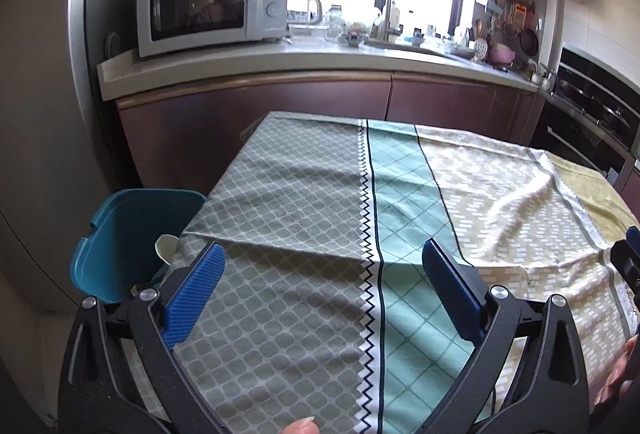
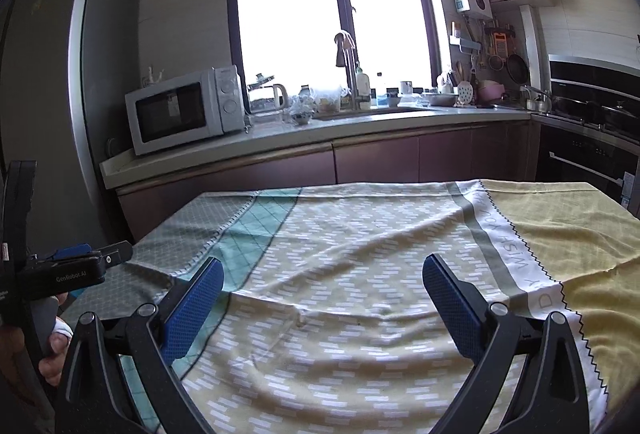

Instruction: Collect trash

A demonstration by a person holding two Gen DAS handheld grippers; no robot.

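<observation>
Both tools are gaping empty: I am holding my left gripper (image 1: 323, 266) and right gripper (image 2: 323, 284) over the tablecloth (image 2: 360, 254). "GenRobot.AI" is showing on the left one. Cup (image 1: 166, 246) is sitting in the blue bin (image 1: 120, 234) beside the table.

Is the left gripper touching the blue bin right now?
Apart. In the left wrist view the open left gripper hangs over the tablecloth, while the blue bin sits beyond the table's left edge.

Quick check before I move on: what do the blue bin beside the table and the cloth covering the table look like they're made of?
The blue bin looks like moulded plastic: one even teal colour, smooth semi-matte walls, rounded corners and a notched rim. The tablecloth looks like thin woven fabric, probably cotton or a blend: a matte printed pattern, soft wrinkles and fold creases, and an edge that drapes over the table.
</observation>
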